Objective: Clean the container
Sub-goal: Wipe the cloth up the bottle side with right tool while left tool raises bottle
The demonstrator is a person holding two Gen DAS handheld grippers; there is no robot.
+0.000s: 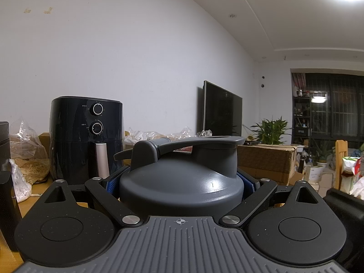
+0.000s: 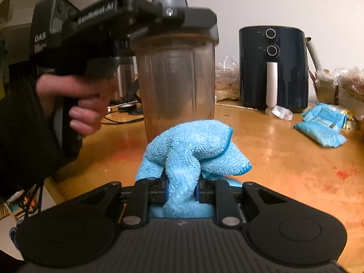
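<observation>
Left gripper (image 1: pixel 180 182) clamped on the grey lid (image 1: pixel 182 177) of the shaker bottle (image 2: pixel 177 84), which stands upright on the wooden table (image 2: pixel 284 159). Right gripper (image 2: pixel 182 191) pinched tight on a bunched blue cloth (image 2: pixel 191 150), near side of the bottle's base. Black air fryer (image 2: pixel 271 68) far right.

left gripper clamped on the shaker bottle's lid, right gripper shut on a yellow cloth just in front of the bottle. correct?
One thing is off: the cloth is light blue, not yellow, as the right wrist view shows. The rest holds: the left gripper is clamped on the lid of the shaker bottle, and the right gripper is shut on the cloth just in front of it.
</observation>
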